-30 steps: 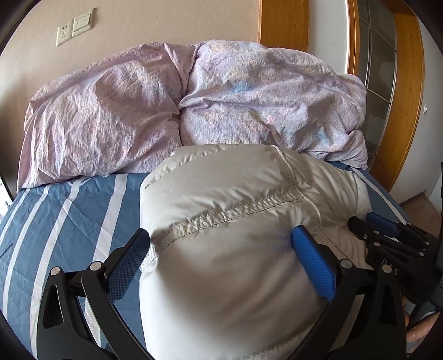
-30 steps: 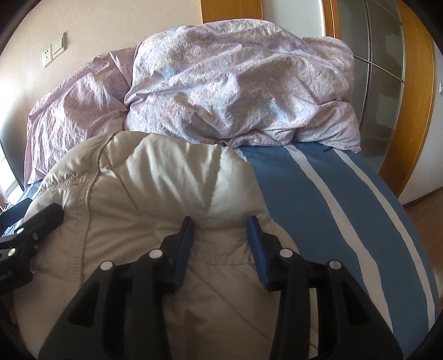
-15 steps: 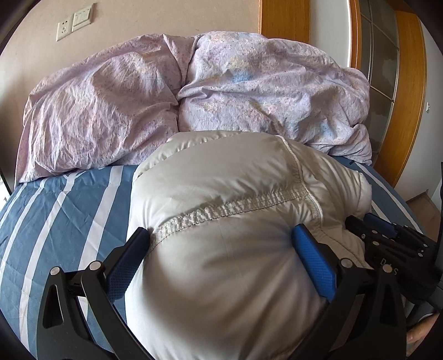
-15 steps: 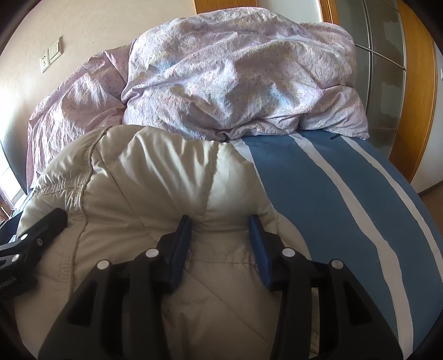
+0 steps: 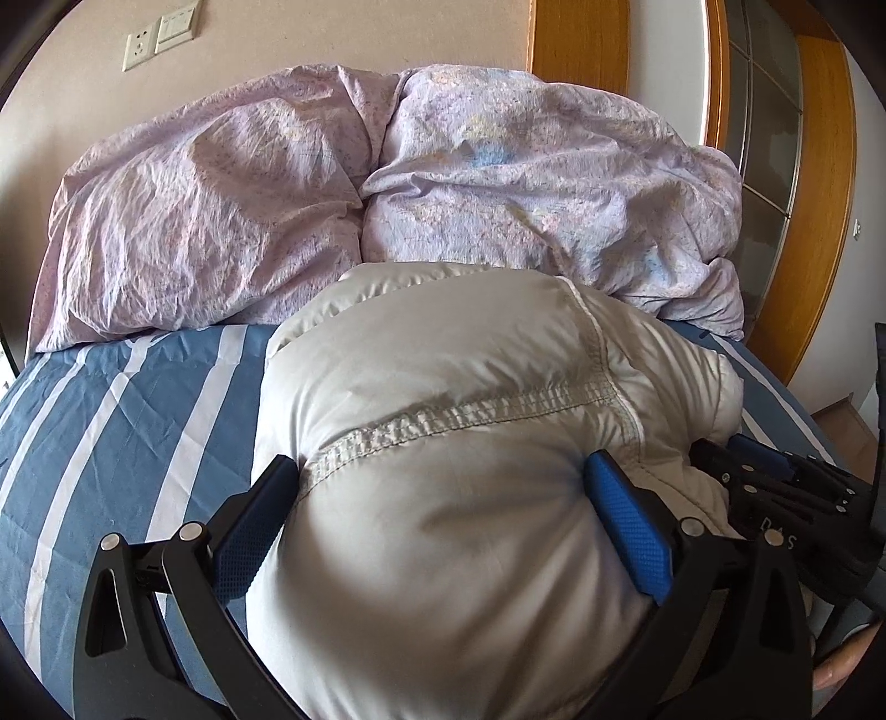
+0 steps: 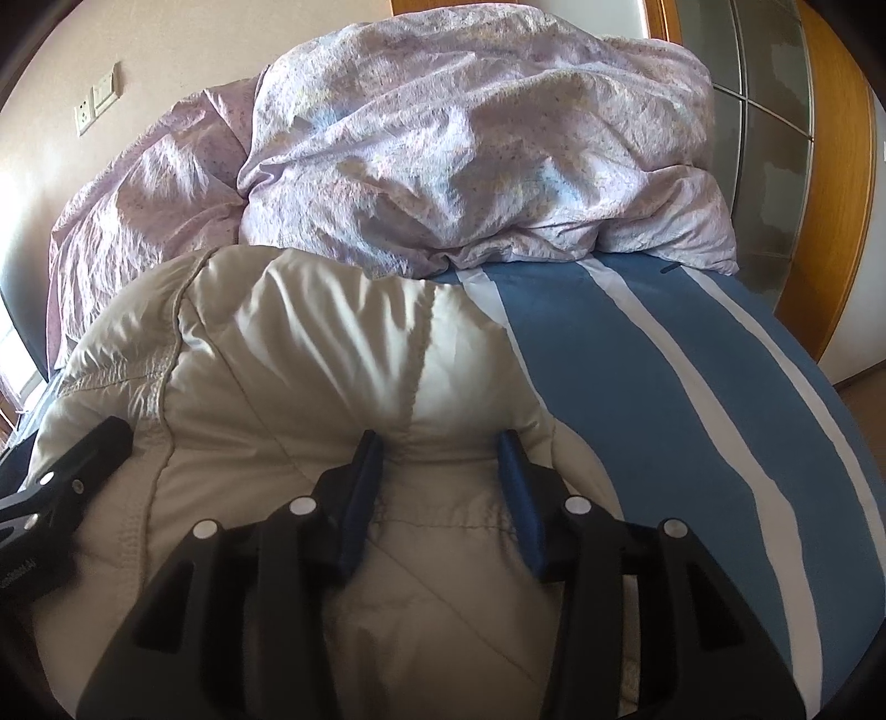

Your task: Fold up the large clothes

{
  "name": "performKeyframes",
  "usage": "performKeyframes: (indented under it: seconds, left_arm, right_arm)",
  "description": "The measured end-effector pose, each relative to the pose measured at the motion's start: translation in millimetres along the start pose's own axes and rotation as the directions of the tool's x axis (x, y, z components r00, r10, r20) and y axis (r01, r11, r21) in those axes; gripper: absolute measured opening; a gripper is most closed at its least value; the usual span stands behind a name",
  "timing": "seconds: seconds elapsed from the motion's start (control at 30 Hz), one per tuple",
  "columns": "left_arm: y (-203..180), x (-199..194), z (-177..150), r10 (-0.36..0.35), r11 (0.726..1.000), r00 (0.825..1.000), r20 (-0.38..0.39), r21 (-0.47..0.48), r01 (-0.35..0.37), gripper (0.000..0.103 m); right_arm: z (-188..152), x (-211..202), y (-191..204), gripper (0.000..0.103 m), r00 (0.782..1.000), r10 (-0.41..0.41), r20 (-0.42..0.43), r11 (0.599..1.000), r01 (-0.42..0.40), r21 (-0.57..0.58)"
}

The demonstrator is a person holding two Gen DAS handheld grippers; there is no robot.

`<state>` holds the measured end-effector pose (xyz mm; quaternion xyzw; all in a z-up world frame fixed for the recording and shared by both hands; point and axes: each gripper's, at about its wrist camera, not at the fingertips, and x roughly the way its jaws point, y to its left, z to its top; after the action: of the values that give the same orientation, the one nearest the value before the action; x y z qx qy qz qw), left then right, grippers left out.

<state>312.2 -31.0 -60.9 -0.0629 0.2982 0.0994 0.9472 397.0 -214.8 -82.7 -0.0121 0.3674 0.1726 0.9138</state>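
A puffy pale grey quilted jacket (image 5: 443, 415) lies bunched on the blue striped bed; it also fills the lower left of the right wrist view (image 6: 310, 354). My left gripper (image 5: 437, 487) has its jaws wide apart around a thick bulge of the jacket, blue pads pressing its sides. My right gripper (image 6: 440, 459) has its jaws closer together, pinching a fold of the jacket near a seam. The right gripper shows at the right edge of the left wrist view (image 5: 775, 493); the left gripper shows at the left edge of the right wrist view (image 6: 66, 471).
A crumpled lilac duvet (image 5: 387, 194) is piled against the wall at the head of the bed (image 6: 637, 354). A wooden door frame (image 5: 819, 221) and glass panels stand at the right. A wall socket (image 5: 138, 50) is at the upper left.
Both grippers have moved forward toward the duvet with the jacket, which has bulged up higher and reaches closer to the duvet. Jaw openings look unchanged.
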Motion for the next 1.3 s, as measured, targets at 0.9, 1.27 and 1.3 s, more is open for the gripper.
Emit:
performKeyframes:
  seconds: [0.9, 1.27, 1.3]
  left_arm:
    - [109.9, 12.5, -20.7, -0.571, 0.769, 0.8, -0.182, -0.459, 0.444, 0.102]
    - [98.0, 20.6, -21.9, -0.587, 0.763, 0.79, -0.179, -0.45, 0.465, 0.102]
    - [96.8, 20.7, -21.4, -0.585, 0.764, 0.791, -0.177, -0.447, 0.465, 0.102]
  right_arm:
    - [-29.2, 28.0, -89.4, 0.101, 0.695, 0.634, -0.339, 0.723, -0.378, 0.578]
    - [-30.5, 34.2, -64.2, 0.101, 0.663, 0.684, -0.304, 0.696, -0.469, 0.545]
    - [-31.5, 32.9, -63.2, 0.099, 0.664, 0.687, -0.295, 0.694, -0.478, 0.539]
